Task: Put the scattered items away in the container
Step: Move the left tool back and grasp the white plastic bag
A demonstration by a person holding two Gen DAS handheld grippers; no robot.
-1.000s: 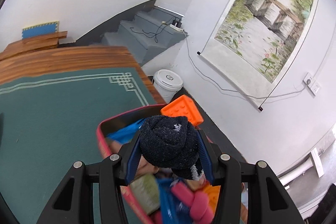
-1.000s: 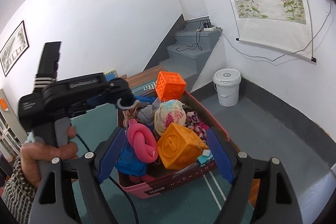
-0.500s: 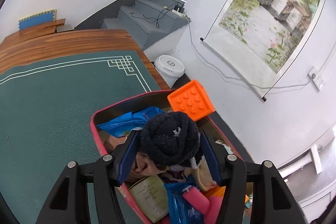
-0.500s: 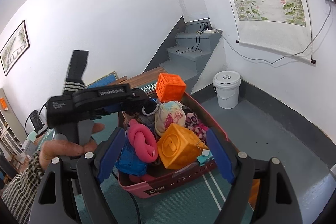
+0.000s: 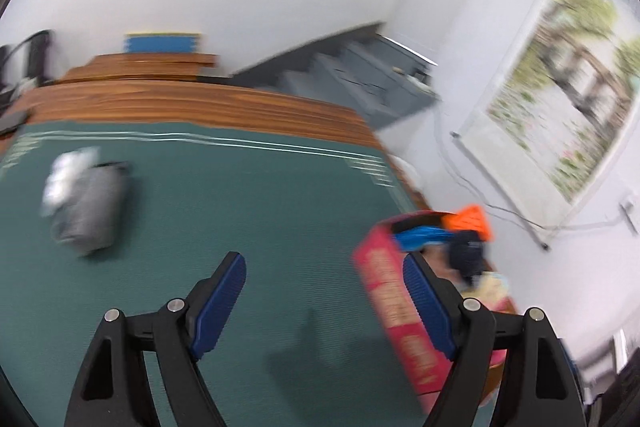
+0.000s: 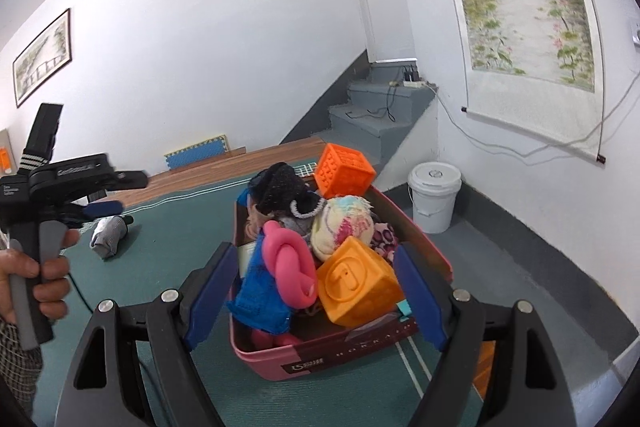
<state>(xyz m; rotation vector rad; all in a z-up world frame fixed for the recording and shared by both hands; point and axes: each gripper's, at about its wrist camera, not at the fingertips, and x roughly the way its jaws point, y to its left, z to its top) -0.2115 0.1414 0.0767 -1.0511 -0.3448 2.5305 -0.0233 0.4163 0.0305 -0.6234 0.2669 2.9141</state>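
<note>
Since a second ago my left gripper (image 5: 324, 291) has let go of the dark knitted hat (image 6: 286, 189) and swung away to the left of the container (image 6: 344, 351), so its camera now looks across the green mat (image 5: 248, 203) instead of down into the pile. Its jaws are opening, with only mat between them. That view is heavily blurred, but I can make out a grey and white bundle (image 5: 82, 203) lying on the mat, well apart from the container. From the right wrist I see the hat resting on top of the heap at the far side, just beside the upper orange cube (image 6: 345, 171), which perches on the far rim. A second orange cube (image 6: 358, 283), a pink knotted toy (image 6: 290, 265), a blue cloth (image 6: 262, 301) and a pale pastel ball (image 6: 342, 227) fill the near half. My right gripper (image 6: 316, 301) hovers wide open in front of the container, holding nothing. At the left edge a hand (image 6: 38, 275) grips the left gripper's handle.
</note>
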